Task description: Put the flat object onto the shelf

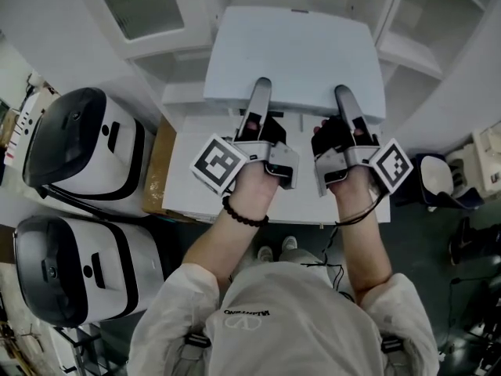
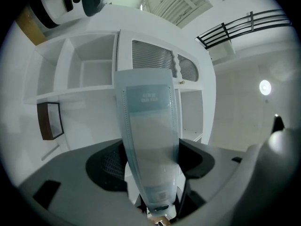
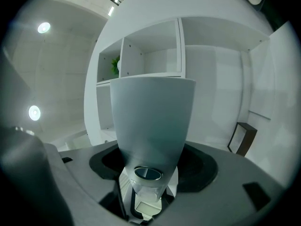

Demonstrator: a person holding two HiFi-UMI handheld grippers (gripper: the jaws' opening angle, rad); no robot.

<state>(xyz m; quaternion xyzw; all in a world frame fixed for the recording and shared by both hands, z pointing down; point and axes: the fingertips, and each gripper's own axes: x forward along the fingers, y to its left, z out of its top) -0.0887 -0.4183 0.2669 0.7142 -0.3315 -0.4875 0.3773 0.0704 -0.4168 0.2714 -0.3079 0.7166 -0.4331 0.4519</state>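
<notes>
Pale grey flat object hangs lifted over the white table, its far edge facing the open shelf compartments, with open room on either side. Left gripper and right gripper reach forward side by side, tilted slightly upward, fingers pinching its near edge.

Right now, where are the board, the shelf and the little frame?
board (image 1: pixel 293 53): head view, middle of its top.
shelf (image 2: pixel 77 93): left gripper view, front edge of one level.
frame (image 2: pixel 51 120): left gripper view, its middle pane.
</notes>
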